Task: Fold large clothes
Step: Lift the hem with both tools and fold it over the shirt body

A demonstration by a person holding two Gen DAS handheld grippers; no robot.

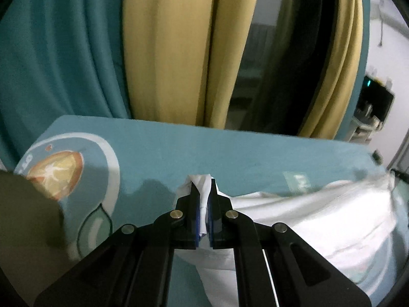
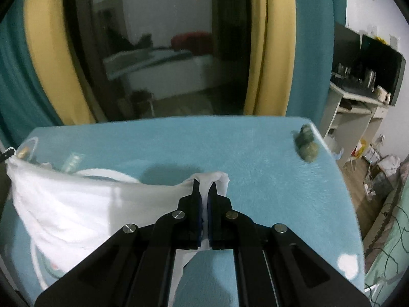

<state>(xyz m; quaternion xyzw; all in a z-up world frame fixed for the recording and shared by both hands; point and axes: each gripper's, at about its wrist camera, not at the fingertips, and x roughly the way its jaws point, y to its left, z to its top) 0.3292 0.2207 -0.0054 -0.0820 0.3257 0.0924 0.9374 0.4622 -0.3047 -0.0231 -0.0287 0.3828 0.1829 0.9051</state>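
White cloth: the white garment lies on the teal bed cover, stretched between my two claws, one bunched corner in each.
Left claw: my left gripper is clenched on a pinch of the garment; the fabric pokes out past the tips at twelve o'clock, and the rest spreads away toward three and four o'clock.
Right claw: my right gripper is likewise clamped on a fold of the white garment; a tuft shows beyond the tips at twelve, and the body of the cloth runs off toward nine o'clock.
Bed cover: teal bed cover, printed with an orange fruit motif at nine to ten o'clock in my left view; the garment covers part of a white printed ring.
Small thing: a dark green lump sits near the bed's far corner at one to two o'clock in my right view; too blurred to say what it is.
Backdrop: teal and yellow curtains hang at twelve o'clock behind the bed, with a dark window between them.
Far side: a pale desk stands at two o'clock.
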